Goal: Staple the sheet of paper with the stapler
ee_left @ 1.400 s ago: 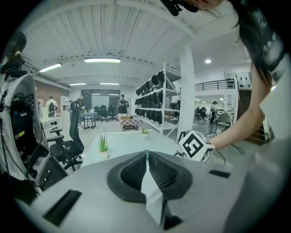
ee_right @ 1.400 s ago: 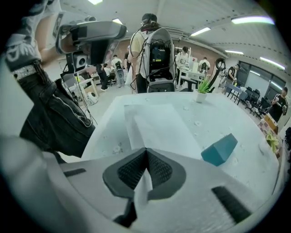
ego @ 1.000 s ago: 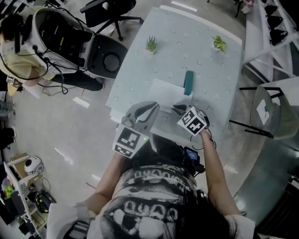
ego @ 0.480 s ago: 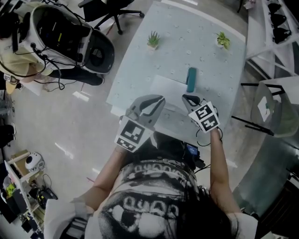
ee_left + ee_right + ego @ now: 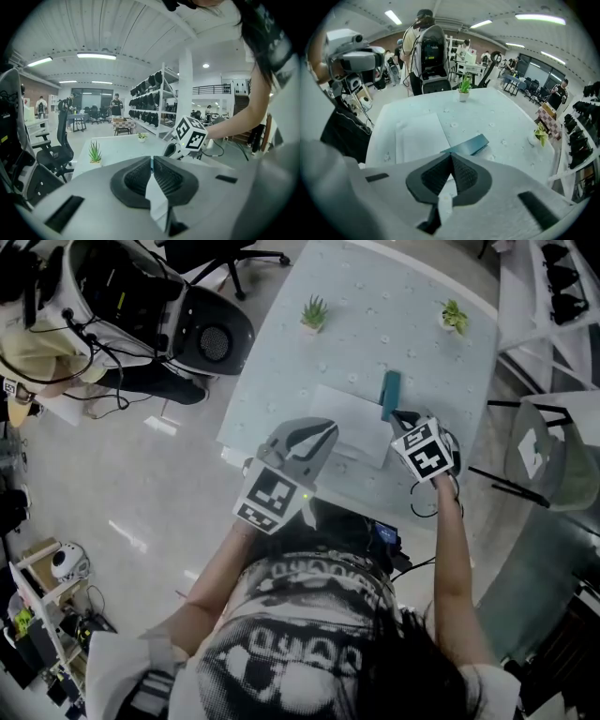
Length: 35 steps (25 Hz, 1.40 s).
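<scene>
My left tongs point(image 5: 323, 434) and right tongs point(image 5: 403, 418) are both closed, empty. The teal stapler point(image 5: 390, 396) lies upper centre on the worktop point(image 5: 375, 324), at the right edge of the sheet of paper point(image 5: 352, 423).

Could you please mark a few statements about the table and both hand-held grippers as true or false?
1. The stapler lies at an edge of the sheet of paper. True.
2. The two plants stand on the sheet of paper. False: they stand on the bare table, apart from it.
3. The right hand-held gripper grips the stapler. False: its jaws are shut on nothing; the stapler lies on the table.
4. The left hand-held gripper's jaws are together. True.
</scene>
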Each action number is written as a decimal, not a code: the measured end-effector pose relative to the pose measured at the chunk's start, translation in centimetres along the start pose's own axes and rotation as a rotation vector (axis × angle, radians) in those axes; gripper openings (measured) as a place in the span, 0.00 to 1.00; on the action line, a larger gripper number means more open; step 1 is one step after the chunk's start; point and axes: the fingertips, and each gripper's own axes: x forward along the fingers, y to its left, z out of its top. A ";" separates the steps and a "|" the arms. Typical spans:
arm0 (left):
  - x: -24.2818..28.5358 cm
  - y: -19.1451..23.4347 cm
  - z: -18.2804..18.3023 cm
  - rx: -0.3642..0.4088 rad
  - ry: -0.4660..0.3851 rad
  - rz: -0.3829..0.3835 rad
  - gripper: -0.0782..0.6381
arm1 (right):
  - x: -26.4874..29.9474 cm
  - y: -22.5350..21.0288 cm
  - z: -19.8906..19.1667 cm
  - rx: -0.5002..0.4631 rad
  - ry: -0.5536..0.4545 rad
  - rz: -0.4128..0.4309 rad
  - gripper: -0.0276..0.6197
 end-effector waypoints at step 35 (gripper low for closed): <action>0.8 6.4 -2.6 -0.091 -0.010 0.011 0.13 | 2.9 0.6 -0.7 0.076 0.426 0.179 0.05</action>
